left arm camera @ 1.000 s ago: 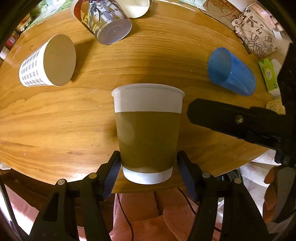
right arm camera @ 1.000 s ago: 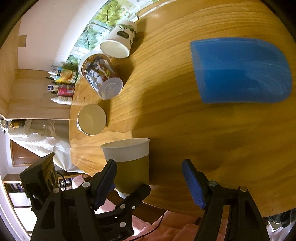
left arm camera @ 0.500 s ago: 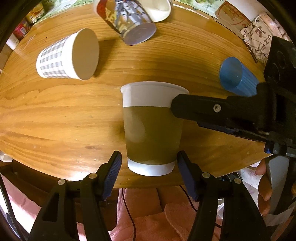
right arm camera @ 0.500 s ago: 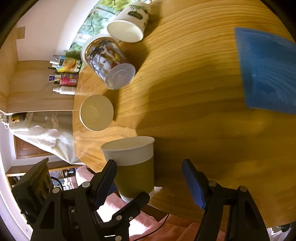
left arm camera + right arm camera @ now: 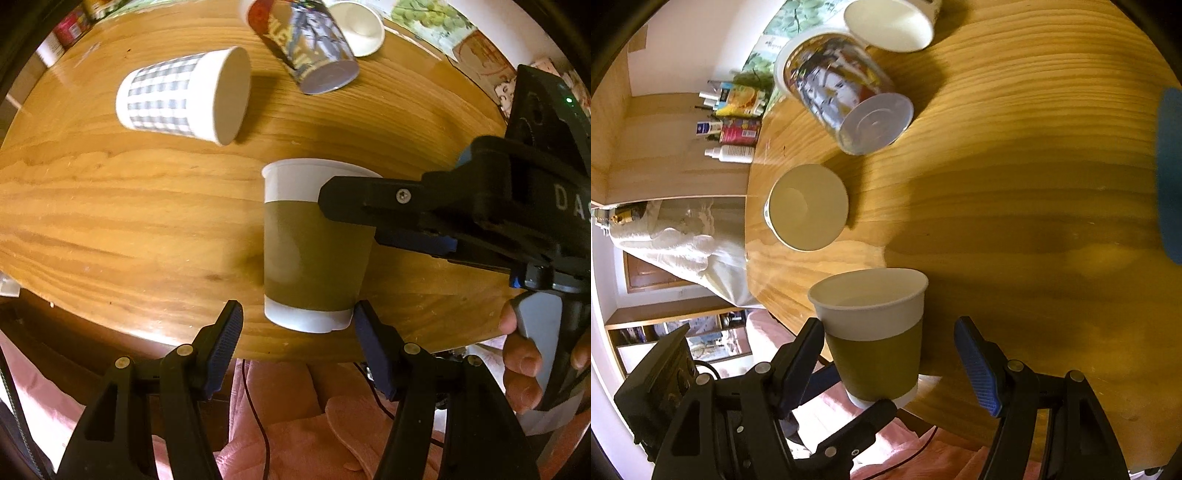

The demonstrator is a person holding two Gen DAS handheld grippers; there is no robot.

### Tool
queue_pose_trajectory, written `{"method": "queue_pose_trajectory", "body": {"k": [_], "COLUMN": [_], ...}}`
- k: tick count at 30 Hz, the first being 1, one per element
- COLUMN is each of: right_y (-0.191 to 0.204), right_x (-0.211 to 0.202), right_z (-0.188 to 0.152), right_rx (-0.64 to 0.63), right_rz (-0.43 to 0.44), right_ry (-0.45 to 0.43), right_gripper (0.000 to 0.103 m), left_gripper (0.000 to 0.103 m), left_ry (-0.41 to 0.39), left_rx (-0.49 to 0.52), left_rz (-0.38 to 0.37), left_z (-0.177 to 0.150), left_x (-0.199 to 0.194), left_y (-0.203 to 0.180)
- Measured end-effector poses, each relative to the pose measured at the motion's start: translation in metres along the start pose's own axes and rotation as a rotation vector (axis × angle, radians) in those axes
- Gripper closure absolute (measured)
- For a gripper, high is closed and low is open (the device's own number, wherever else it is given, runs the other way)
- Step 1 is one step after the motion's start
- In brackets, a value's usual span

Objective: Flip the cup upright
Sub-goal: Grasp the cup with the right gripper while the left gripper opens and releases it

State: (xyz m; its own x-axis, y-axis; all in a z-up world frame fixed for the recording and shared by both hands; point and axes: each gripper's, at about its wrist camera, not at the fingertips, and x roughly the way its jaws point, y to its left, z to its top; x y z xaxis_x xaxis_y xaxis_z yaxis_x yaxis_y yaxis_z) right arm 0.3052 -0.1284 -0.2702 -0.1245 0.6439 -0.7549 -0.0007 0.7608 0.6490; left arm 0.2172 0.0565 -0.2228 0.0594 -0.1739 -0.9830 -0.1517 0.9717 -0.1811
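While both spread-open grippers, left gripper (image 5: 297,325) and right gripper (image 5: 890,349), bracket it ungrasped, the olive-and-white paper cup (image 5: 314,243) stands mouth-up near the wooden counter (image 5: 110,206) edge, apparently already righted.

An olive-green paper cup with a white rim (image 5: 875,343) stands upright at the six o'clock edge of a round wooden table (image 5: 1015,192), between the spread black fingers of the right gripper (image 5: 890,358). A picture-printed plastic cup (image 5: 846,92) lies on its side at eleven o'clock. A white paper cup (image 5: 807,206) lies at nine o'clock.
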Motion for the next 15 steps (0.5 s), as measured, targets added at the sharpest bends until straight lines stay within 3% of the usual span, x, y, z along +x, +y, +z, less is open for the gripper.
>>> {"method": "queue_pose_trajectory", "body": {"k": [12,15], "right_y": [0.024,0.025], "right_x": [0.016,0.018], "right_z": [0.001,0.002], "right_rx": [-0.053,-0.057], "right_rz": [-0.057,-0.045], "right_ry": [0.036,0.041], "right_gripper": [0.03,0.037], "left_gripper": [0.035,0.035], "left_ry": [-0.011,-0.01], "left_rx": [-0.036,-0.028], "left_rz": [-0.013,-0.005], "left_z": [-0.02,-0.024], "left_x": [-0.011,-0.016], "left_y": [0.027,0.025]}}
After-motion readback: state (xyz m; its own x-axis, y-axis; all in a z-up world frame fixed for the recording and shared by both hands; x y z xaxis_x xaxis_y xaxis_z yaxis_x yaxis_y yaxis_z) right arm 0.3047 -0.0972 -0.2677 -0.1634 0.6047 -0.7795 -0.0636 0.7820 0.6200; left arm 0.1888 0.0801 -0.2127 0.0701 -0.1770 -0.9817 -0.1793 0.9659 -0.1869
